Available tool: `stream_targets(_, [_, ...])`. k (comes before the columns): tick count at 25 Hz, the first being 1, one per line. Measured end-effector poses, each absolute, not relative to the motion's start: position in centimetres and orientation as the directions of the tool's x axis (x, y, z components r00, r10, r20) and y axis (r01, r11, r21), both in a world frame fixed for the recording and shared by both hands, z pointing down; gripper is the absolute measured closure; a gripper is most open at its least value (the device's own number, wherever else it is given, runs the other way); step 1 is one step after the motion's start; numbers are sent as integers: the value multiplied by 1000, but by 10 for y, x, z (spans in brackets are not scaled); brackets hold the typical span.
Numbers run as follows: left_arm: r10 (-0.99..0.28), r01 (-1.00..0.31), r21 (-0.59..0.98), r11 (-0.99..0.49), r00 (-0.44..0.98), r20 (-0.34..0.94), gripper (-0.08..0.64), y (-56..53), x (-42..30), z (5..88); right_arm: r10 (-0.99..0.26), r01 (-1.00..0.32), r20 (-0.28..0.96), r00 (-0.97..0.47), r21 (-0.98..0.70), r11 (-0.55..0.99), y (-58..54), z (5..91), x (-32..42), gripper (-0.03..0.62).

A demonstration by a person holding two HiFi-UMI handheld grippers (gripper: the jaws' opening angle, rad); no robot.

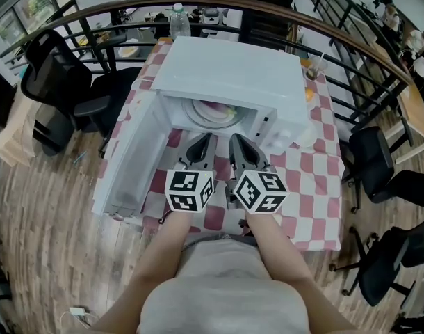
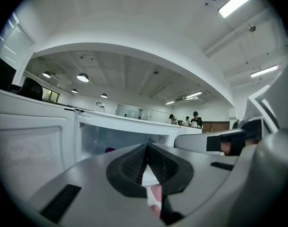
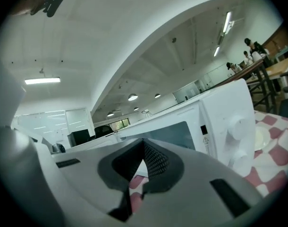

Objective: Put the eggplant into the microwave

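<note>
Looking down past my forearms, I see both grippers level and side by side over the red-and-white checked cloth (image 1: 316, 179), their marker cubes nearest me. My left gripper (image 1: 207, 138) has its jaws pressed together with nothing between them, and my right gripper (image 1: 235, 140) is just the same, tips meeting and empty. Both point at the mouth of the white microwave (image 1: 229, 75), just short of the opening. Its door (image 1: 128, 165) hangs wide open on the left. Inside sits a pale plate (image 1: 198, 119), and the eggplant (image 2: 109, 150) shows as a purple shape low in the cavity, apparently on that plate. Behind the microwave stands a clear bottle (image 1: 178, 19), then a curved dark railing (image 1: 94, 12)
</note>
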State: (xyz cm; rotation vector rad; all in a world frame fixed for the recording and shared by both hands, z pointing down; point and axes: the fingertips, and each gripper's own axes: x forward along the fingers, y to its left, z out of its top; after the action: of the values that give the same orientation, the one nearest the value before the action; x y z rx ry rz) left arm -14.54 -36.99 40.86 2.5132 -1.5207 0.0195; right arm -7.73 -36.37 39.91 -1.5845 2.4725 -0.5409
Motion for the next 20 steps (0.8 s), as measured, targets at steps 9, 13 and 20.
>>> stream_targets(9, [-868,-871,144,-469,485,106,555,-366,-142,406,-915,-892,-1,-403,-223,393,-360,389,-79,569])
stream_targets(13, [-862,-866,117,-487,498,98,555,-365,-138,405,-911,-894,-10,-413,-188,407,-355,389,-85,569])
stream_targets(20, [-854,-857,110,-504,513,86,555,-365,-135,403,-914,-905,-16,-407,-130,405,-351,387,-88,569])
